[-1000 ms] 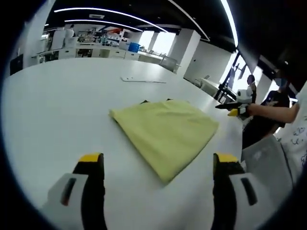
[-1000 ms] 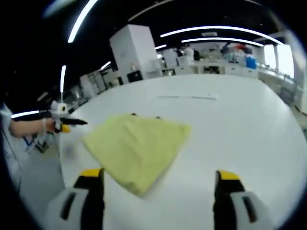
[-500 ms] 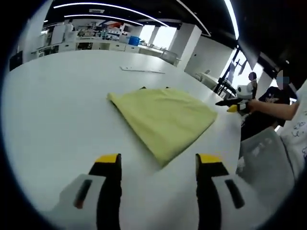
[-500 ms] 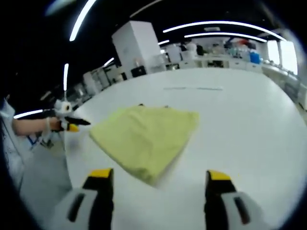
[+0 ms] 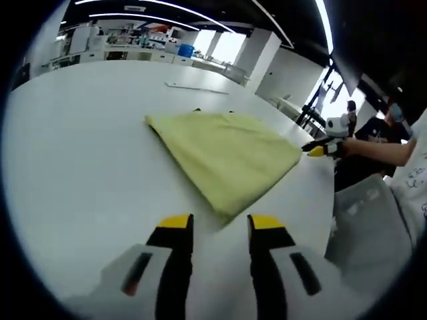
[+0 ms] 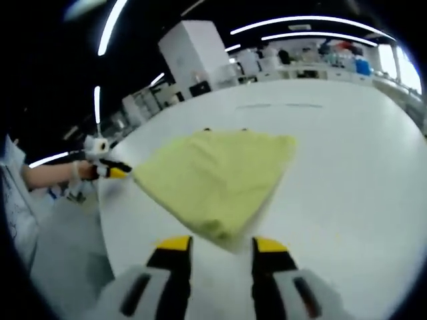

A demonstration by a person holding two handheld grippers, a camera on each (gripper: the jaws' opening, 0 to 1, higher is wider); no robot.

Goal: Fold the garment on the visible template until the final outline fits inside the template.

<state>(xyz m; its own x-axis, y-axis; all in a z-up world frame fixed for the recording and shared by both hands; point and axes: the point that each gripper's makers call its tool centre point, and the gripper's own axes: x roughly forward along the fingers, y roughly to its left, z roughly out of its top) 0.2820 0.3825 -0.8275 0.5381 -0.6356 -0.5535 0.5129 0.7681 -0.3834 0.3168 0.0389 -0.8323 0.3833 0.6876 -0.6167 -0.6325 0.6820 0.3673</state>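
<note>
A yellow garment (image 5: 223,150) lies folded flat on the white table (image 5: 73,140), with two small dark marks (image 5: 197,110) peeking out at its far edge. My left gripper (image 5: 221,223) is open with a narrow gap, and the garment's near corner lies just ahead of its tips. In the right gripper view the garment (image 6: 217,173) points a corner at my right gripper (image 6: 222,244), open with a narrow gap too. The right gripper (image 5: 319,149) also sits by the garment's right corner in the left gripper view, and the left gripper (image 6: 110,171) by its left corner in the right gripper view.
A thin pale strip (image 5: 193,87) lies on the table beyond the garment. The table's edge (image 5: 330,193) runs close along the garment's right side, with a person (image 5: 380,143) there. Benches and a white cabinet (image 6: 193,63) stand far behind.
Both pairs of jaws have narrowed from wide apart to a small gap. Both cameras have come lower and closer to a corner of the garment, which lies as before.
</note>
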